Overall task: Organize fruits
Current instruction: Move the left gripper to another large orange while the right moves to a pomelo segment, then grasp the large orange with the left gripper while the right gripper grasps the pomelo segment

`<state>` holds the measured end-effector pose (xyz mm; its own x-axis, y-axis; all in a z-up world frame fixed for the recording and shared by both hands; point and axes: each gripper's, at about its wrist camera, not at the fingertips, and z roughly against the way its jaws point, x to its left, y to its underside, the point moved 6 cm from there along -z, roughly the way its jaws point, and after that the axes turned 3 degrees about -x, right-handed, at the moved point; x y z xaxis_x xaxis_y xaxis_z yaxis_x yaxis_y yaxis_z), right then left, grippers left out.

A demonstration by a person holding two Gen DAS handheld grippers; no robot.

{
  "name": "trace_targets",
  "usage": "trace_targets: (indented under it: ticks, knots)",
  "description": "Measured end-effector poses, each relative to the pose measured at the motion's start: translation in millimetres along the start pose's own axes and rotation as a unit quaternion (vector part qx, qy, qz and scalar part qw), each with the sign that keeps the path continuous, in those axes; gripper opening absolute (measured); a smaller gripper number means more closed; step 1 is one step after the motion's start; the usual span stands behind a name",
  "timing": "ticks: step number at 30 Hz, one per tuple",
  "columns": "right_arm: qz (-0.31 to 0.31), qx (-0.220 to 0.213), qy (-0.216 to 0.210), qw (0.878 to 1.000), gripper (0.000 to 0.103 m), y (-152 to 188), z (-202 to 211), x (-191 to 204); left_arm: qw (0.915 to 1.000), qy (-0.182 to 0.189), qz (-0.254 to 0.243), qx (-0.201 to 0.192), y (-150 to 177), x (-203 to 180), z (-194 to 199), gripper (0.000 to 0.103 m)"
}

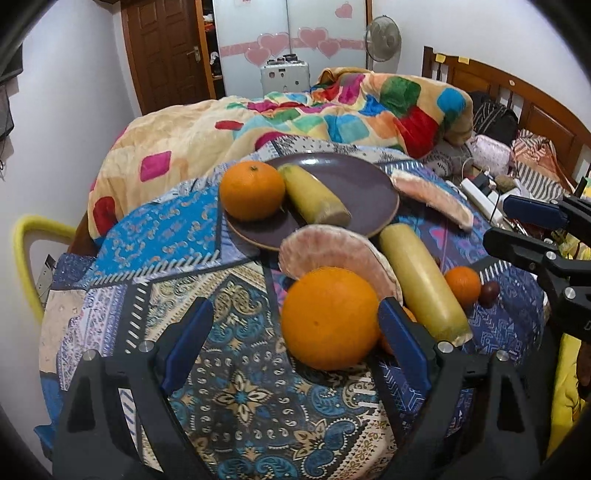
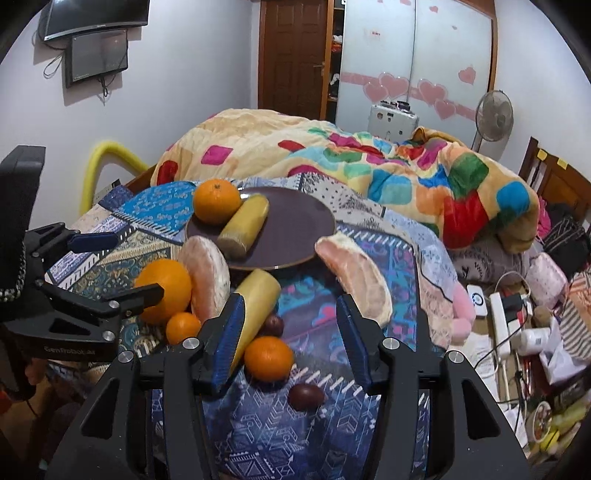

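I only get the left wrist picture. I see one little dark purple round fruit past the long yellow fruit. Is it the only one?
Observer: No. The right wrist view shows two dark purple round fruits: one beside the long yellow cylindrical fruit, another nearer, alone on the blue patterned cloth.
Operator: That other claw at my right edge, open or closed?
Observer: The right gripper is open; a small orange tangerine shows between its fingers, untouched.
Operator: Anything on the walls?
Observer: Two dark flat screens, one below the other.
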<state>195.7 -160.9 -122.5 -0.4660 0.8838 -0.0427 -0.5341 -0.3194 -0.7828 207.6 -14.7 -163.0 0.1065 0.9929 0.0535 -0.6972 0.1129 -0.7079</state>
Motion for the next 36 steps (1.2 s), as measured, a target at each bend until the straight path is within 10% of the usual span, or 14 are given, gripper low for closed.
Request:
trace_targets:
  ticks: [10,16,36]
  knots:
    - [-0.011,0.018,-0.013,1.0,0.048,18,-7,-1,0.9999,0.009,0.011,0.0,1,-4,-16,0.093]
    - [-0.014,0.017,-0.025,0.999,0.048,14,-9,2,0.9971,0.069,0.032,0.006,2,-5,-15,0.063]
    - [0.027,0.026,-0.075,0.997,0.048,-9,-48,55,0.9991,-0.015,0.027,0.03,26,77,1,0.062]
